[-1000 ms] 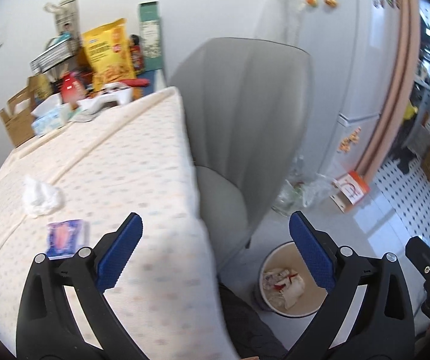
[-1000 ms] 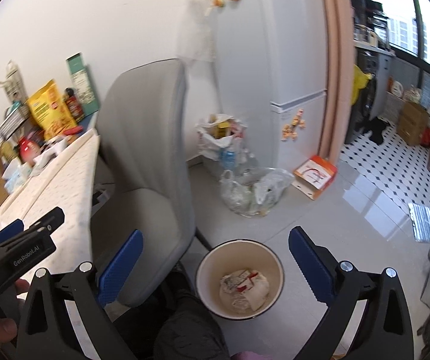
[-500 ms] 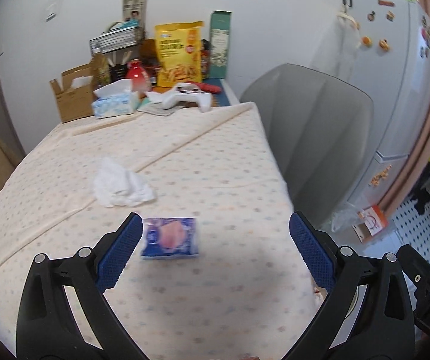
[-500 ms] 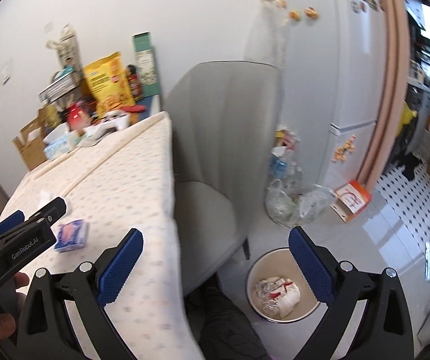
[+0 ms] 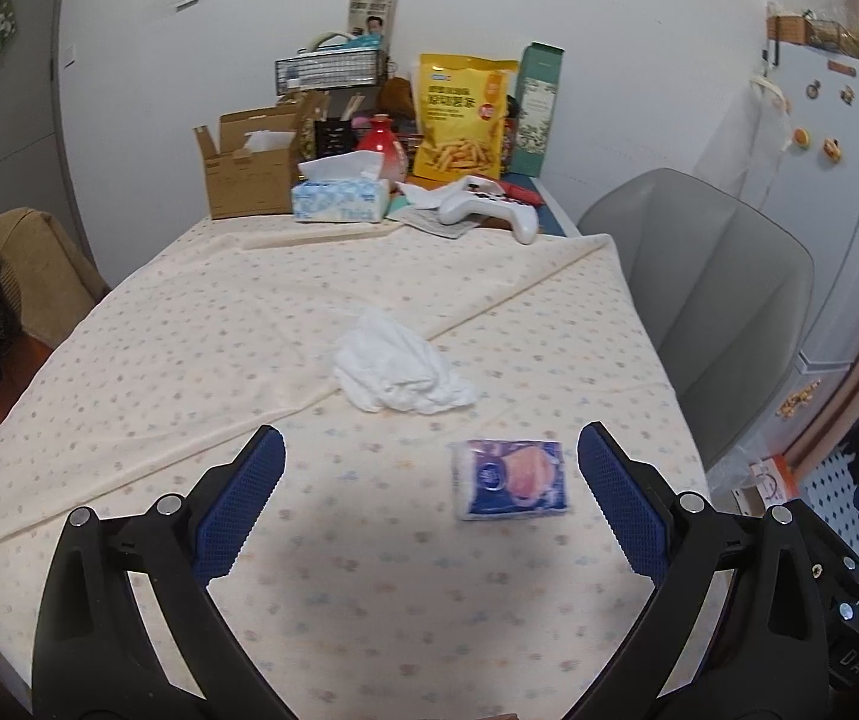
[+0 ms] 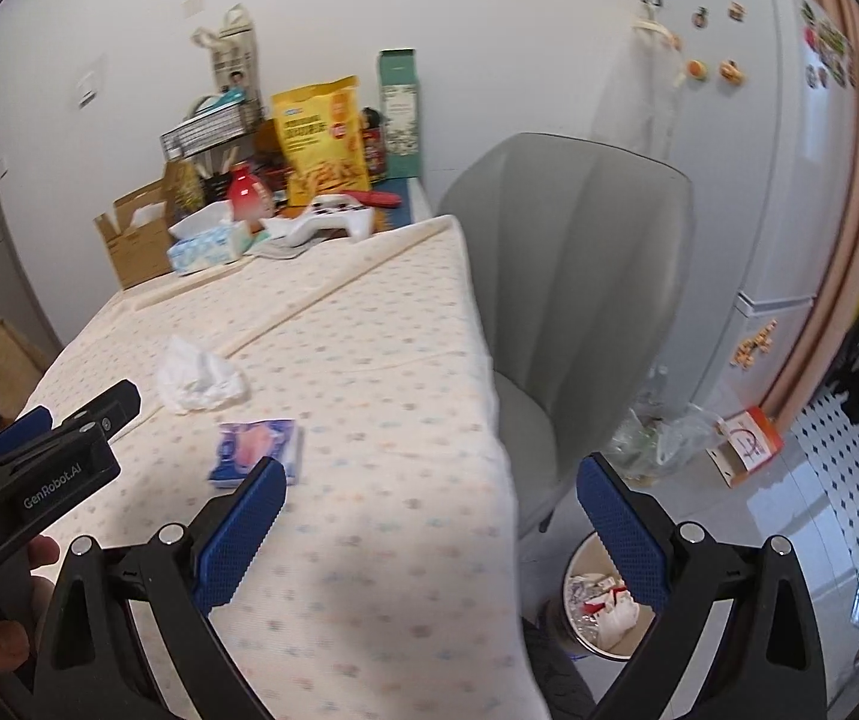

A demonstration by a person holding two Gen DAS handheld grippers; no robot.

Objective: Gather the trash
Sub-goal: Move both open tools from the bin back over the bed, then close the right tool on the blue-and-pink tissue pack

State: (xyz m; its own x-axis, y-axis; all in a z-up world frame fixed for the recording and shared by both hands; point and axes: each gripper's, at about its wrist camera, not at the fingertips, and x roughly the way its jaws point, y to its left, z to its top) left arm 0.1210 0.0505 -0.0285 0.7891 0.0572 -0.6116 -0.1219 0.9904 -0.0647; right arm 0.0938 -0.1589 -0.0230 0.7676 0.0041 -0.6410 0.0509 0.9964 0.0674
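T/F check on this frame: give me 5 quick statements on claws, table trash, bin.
1. The left claw is open and empty. True.
2. The crumpled white tissue lies in the bin. False: it lies on the dotted cream tablecloth.
3. The small blue-and-pink packet lies nearer the left claw than the tissue. True.
4. The round cream trash bin is empty. False: it holds crumpled wrappers.
5. The right claw grips the packet. False: it is open, holding nothing.
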